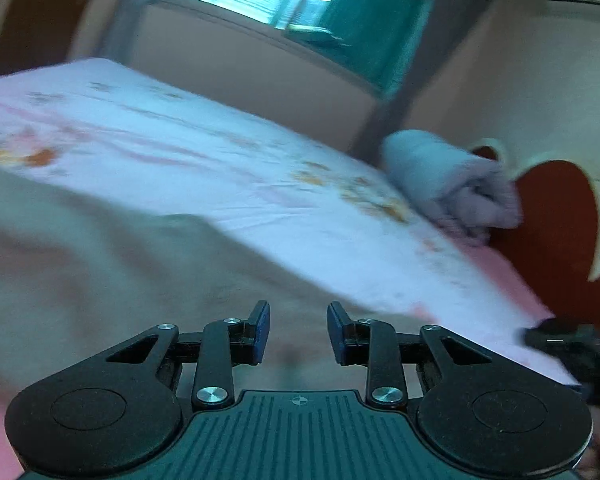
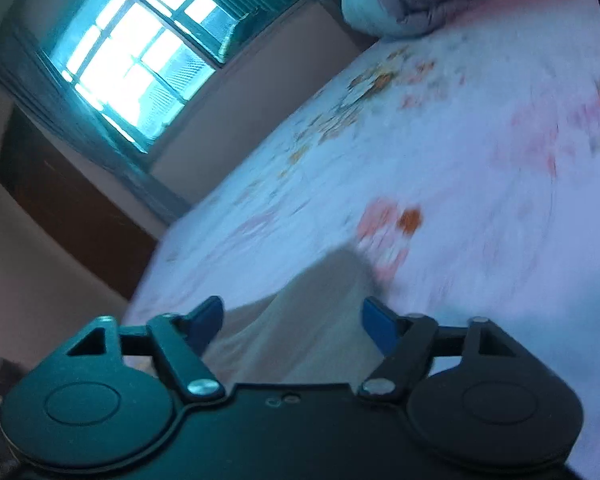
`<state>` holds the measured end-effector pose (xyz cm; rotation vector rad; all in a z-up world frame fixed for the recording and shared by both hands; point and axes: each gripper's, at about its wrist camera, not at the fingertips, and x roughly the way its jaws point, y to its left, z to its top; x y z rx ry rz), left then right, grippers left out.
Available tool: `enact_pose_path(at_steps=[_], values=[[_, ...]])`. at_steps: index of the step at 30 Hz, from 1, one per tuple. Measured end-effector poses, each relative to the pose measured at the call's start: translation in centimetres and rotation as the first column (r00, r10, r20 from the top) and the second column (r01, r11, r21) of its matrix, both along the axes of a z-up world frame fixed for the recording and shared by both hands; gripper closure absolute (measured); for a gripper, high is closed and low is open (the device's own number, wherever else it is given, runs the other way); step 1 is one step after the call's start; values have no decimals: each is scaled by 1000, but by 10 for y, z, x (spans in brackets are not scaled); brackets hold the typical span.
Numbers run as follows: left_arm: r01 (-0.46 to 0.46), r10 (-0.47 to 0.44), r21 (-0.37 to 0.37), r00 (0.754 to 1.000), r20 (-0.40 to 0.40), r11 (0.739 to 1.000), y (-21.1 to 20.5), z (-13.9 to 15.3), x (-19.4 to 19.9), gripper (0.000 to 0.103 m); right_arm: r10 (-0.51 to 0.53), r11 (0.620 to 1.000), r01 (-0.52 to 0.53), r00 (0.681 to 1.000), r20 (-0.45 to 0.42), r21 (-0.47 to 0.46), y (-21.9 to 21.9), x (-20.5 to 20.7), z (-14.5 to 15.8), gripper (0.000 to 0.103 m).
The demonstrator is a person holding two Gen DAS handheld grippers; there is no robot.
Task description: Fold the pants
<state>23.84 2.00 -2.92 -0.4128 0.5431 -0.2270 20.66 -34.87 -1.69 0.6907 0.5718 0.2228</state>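
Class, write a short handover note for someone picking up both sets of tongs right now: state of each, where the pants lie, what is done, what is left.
Left tongs: open, nothing between the pads, above the beige pants.
Right tongs: open wider, holding nothing, with an edge of the pants just ahead.
Pants: lying on the floral bedsheet near the bed's front edge. A rolled grey blanket sits at the far end by the headboard.
Done: unclear; the blur hides how many folds are in.
Left: probably check the folds, then re-grip and finish if needed.
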Motion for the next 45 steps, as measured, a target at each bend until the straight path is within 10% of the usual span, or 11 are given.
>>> enact_pose_path(at_steps=[4,6,8,15,27,29,31,33,45], values=[[58,-60,-45,997,-55,997,-17,-22,48,65,1,981,0,1000,7,-194,21,35,4,71],[40,-41,-7,990,-137,999,-15,-46,69,65,17,963,-22,1000,-22,-269,31,50,-1,74],[14,-3,63,987,-161,998,-7,-65,73,99,58,944,-68,997,-41,-322,42,58,-9,76],[-4,8,28,993,-121,1000,1,-72,62,99,158,849,-179,984,-84,-496,78,99,-32,79],[15,-8,51,991,-136,999,-8,-63,61,98,98,902,-120,992,-73,-416,48,77,-10,71],[26,-18,60,991,-133,998,-12,-58,57,84,96,908,-117,993,-72,-401,45,60,-8,69],[65,-60,51,993,-106,997,-17,-50,49,29,89,913,-114,993,-79,-392,43,46,-8,67],[52,-44,129,997,-65,990,-27,-37,37,0,85,916,-111,993,-84,-387,42,33,-7,65],[59,-65,272,998,16,961,-4,3,-13,0,147,896,-147,989,-33,-420,84,-3,23,46]])
